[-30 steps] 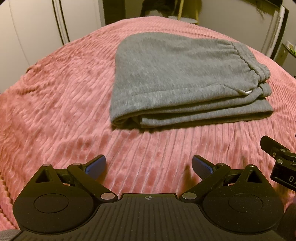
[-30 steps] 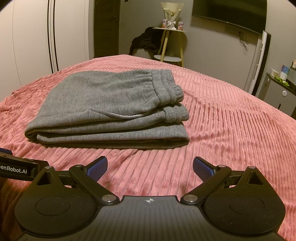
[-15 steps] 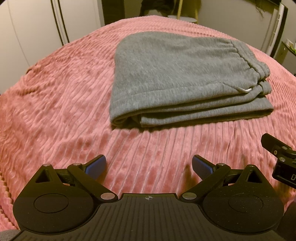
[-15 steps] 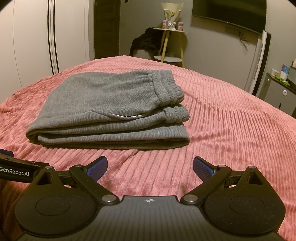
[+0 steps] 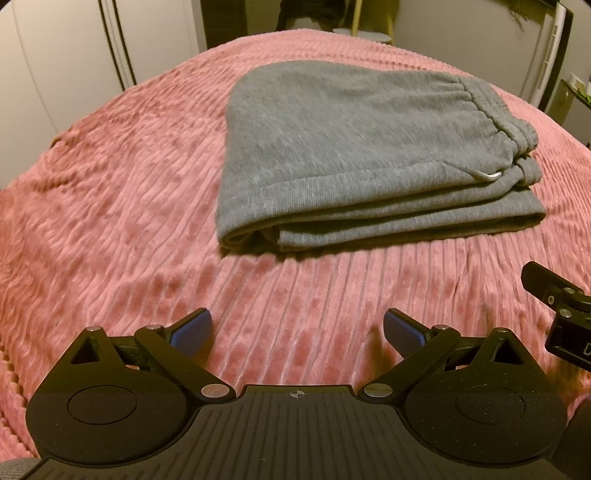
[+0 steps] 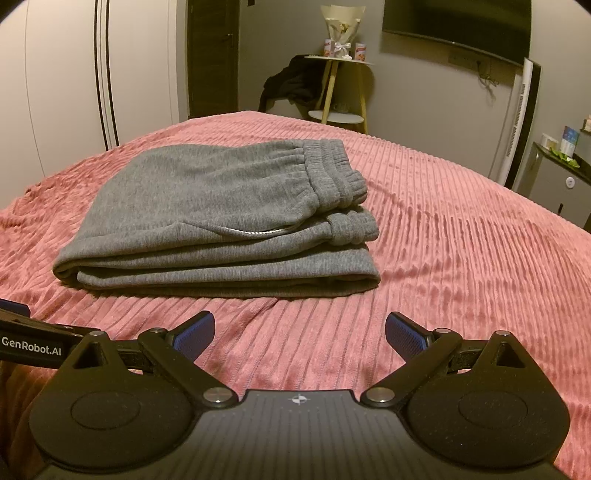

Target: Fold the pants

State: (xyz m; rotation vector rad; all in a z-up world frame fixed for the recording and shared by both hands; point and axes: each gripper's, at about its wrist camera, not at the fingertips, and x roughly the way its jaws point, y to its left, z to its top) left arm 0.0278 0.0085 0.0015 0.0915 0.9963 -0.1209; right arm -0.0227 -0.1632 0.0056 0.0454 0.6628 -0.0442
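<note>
Grey sweatpants [image 5: 362, 147] [image 6: 221, 214] lie folded into a compact stack on the pink ribbed bedspread [image 5: 110, 206], waistband to the right. My left gripper [image 5: 298, 330] hovers open over bare bedspread, short of the stack's near edge, nothing between its blue pads. My right gripper [image 6: 300, 332] is likewise open and empty, just in front of the stack. Part of the right gripper's body [image 5: 561, 310] shows at the right edge of the left wrist view, and part of the left gripper's body [image 6: 33, 343] shows at the left edge of the right wrist view.
White wardrobe doors [image 6: 55, 92] stand at the left. Beyond the bed are a small wooden side table [image 6: 341, 88] with dark clothing draped beside it, a wall-mounted screen [image 6: 458, 26] and a low cabinet [image 6: 561, 181] at the right.
Both grippers have pulled back slightly and stay open; the folded pants have not moved. The left wrist view is slightly blurred from motion.
</note>
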